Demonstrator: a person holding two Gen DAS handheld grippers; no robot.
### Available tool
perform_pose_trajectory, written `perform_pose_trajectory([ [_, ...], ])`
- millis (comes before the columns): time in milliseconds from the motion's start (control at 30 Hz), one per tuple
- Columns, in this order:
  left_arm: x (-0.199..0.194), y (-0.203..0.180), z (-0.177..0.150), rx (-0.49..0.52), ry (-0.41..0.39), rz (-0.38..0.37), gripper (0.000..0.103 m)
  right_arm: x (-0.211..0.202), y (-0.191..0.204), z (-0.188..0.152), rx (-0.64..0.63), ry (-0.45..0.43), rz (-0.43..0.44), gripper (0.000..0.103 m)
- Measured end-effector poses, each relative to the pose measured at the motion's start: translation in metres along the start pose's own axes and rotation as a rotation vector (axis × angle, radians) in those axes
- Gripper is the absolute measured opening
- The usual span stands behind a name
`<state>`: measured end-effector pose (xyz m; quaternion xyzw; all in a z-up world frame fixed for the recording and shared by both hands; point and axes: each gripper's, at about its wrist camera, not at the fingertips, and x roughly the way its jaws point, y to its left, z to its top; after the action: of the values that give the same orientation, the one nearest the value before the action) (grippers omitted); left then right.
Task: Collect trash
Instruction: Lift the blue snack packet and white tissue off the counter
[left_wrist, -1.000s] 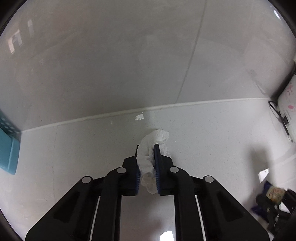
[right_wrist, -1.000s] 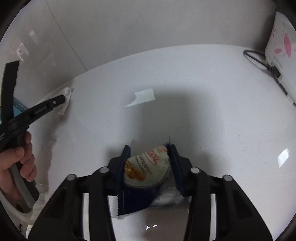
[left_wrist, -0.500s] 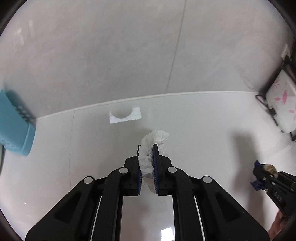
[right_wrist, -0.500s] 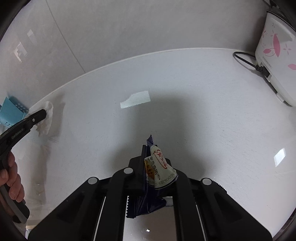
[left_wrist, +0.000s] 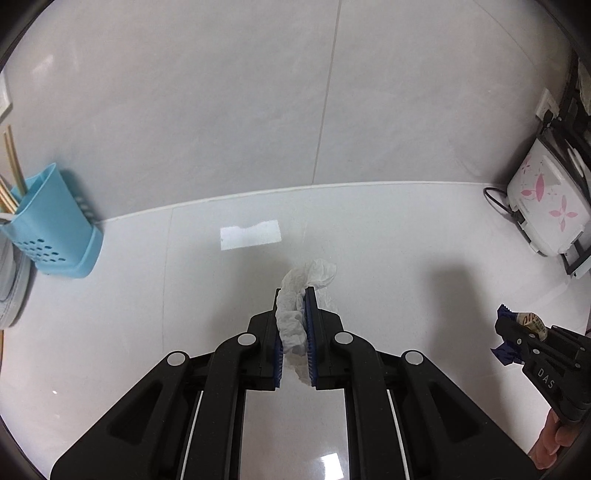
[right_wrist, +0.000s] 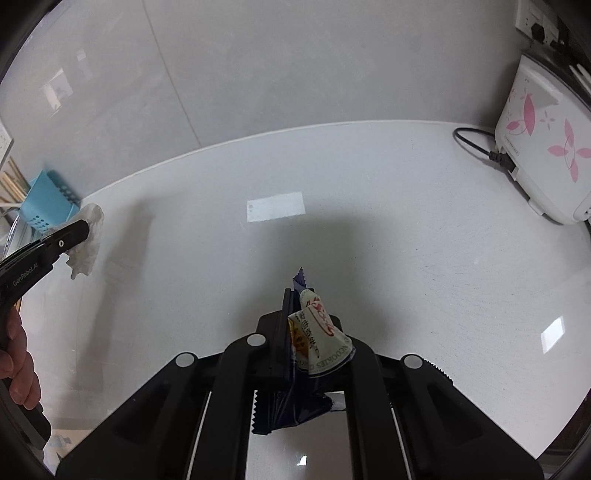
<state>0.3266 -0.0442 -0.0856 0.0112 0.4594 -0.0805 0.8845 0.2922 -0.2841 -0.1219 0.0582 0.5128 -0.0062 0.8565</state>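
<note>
Crumpled white tissue (left_wrist: 295, 314) is sitting pinched between the blue pads of the left tool (left_wrist: 294, 295), low in the middle of the left wrist view, its top poking out past the fingertips above the white desk (left_wrist: 388, 258). At the lower right edge of that view, the right tool (left_wrist: 513, 332) is gripping a dark blue snack wrapper (left_wrist: 532, 323). In the right wrist view the right tool (right_wrist: 297, 295) is clamping that snack wrapper (right_wrist: 317, 339) tight, low in the centre, with the foil bunching out below the pads. A blue utensil holder (left_wrist: 55, 225) is standing at the left by the wall, and a white appliance with pink flowers (left_wrist: 543, 206) is sitting at the right.
</note>
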Motion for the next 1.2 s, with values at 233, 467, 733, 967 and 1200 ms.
perform_pose_trajectory([
  [233,-0.032,-0.008,-0.020,-0.012,-0.015,0.001,0.009,-0.035,0.011,-0.014,-0.034,-0.027,0.011,0.005],
  [467,-0.062,-0.018,-0.041,-0.007,-0.025,0.000,0.009,-0.057,0.017,-0.029,-0.066,-0.044,0.022,0.005],
  [733,-0.089,-0.023,-0.066,-0.028,-0.026,-0.001,0.009,-0.086,0.023,-0.051,-0.092,-0.060,0.037,0.005],
  [967,-0.107,-0.027,-0.089,-0.038,-0.022,0.012,0.009,-0.107,0.022,-0.071,-0.119,-0.075,0.045,0.005],
  [1200,-0.126,-0.032,-0.114,-0.049,-0.022,0.024,0.009,-0.122,0.020,-0.090,-0.148,-0.078,0.057,0.005],
])
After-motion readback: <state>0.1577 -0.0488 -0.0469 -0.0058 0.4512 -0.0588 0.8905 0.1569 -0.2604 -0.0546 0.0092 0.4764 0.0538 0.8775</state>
